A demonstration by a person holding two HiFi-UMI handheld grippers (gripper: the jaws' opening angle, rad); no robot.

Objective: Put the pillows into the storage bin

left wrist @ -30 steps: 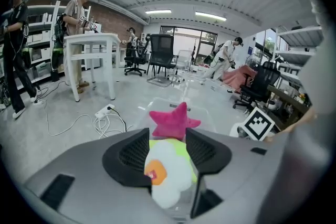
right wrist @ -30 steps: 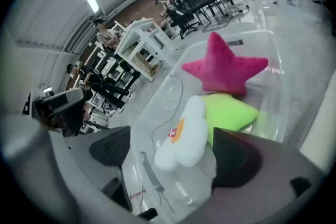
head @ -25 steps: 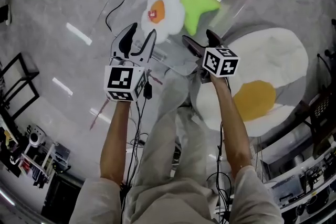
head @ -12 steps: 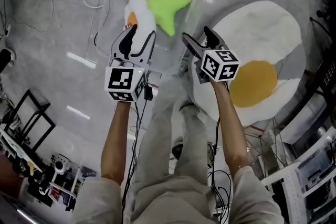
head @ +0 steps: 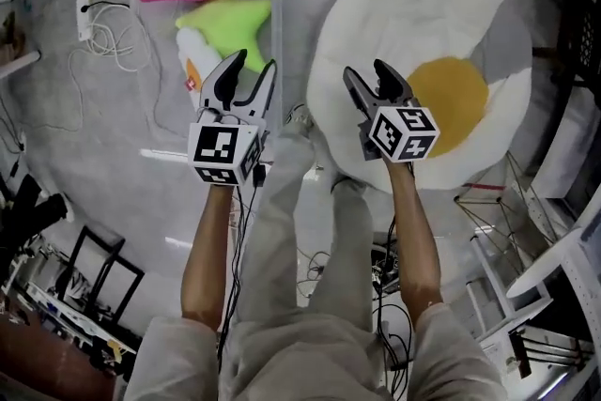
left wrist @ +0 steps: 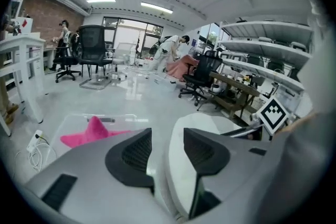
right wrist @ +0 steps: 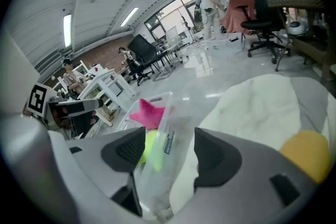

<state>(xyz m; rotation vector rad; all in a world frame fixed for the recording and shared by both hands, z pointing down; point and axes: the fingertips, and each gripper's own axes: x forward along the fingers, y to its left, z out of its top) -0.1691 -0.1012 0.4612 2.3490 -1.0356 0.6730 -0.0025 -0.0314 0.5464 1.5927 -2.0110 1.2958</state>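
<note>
Bright overhead strip lights, floor glare, fisheye edge warp, jaws prob. soft-focus close up

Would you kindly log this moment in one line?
bin: partly filled; egg pillow: on floor; left claw, right claw: open, just closing, empty
</note>
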